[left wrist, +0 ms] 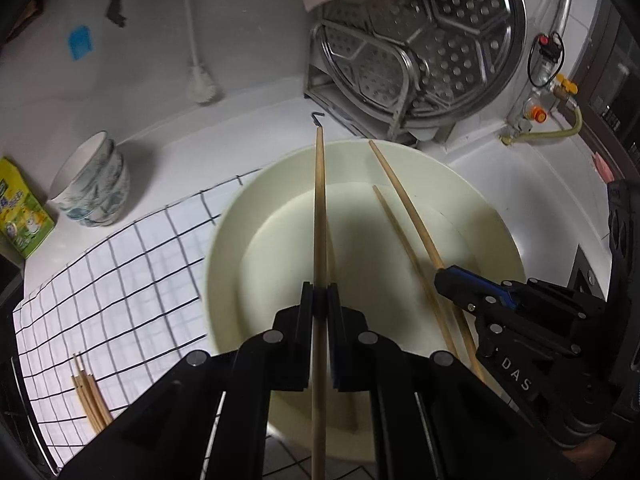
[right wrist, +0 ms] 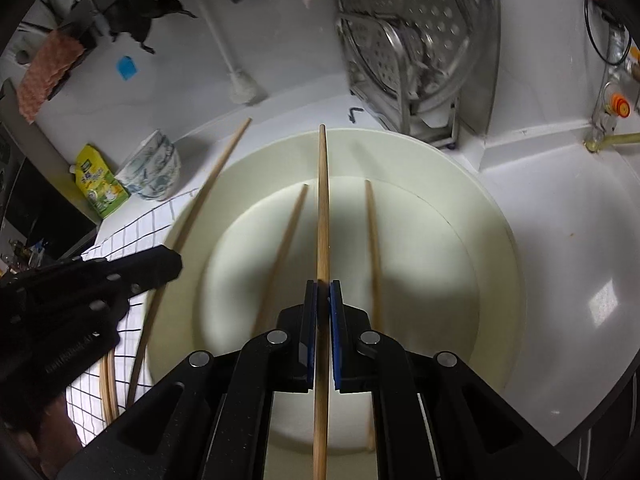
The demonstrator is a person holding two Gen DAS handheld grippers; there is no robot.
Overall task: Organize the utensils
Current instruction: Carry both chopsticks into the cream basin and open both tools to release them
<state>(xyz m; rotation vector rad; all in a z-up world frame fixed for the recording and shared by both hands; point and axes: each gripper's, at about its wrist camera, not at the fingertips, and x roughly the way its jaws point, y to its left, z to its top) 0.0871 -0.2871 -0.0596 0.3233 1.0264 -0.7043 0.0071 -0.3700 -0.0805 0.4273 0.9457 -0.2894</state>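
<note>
A wide cream basin (left wrist: 224, 264) fills the counter in front of both cameras, and every other piece sits in relation to it. Beyond its far rim stands a steel rack holding a perforated steamer tray (left wrist: 432, 32); off its left rim lies a checked cloth (left wrist: 132, 280), with stacked patterned bowls (left wrist: 94, 184) and a green carton (left wrist: 22, 216) further left.

Above the basin, the left gripper (left wrist: 320, 300) is clamped on one bamboo chopstick (left wrist: 319, 208), and the right gripper (right wrist: 323, 292) grips a second chopstick (right wrist: 322, 200) the same way — each stick running straight out between closed jaws towards the basin's far rim. Two loose chopsticks (right wrist: 370, 240) lie inside the basin, one on either side of the right-held stick. A small bundle of sorted chopsticks (left wrist: 90, 400) rests on the cloth, left of the basin.

The sticks look light, stiff and smooth — likely to pivot or slide if pinched near an end, so a hold around mid-length, as here, seems the steadier choice. Those in the basin may be wet and slicker; that cannot be confirmed.

The near ends of both held sticks are cut off by the frame edge, the gripper bodies hide the basin's near side, and the bundle's count is too blurred to tell.
</note>
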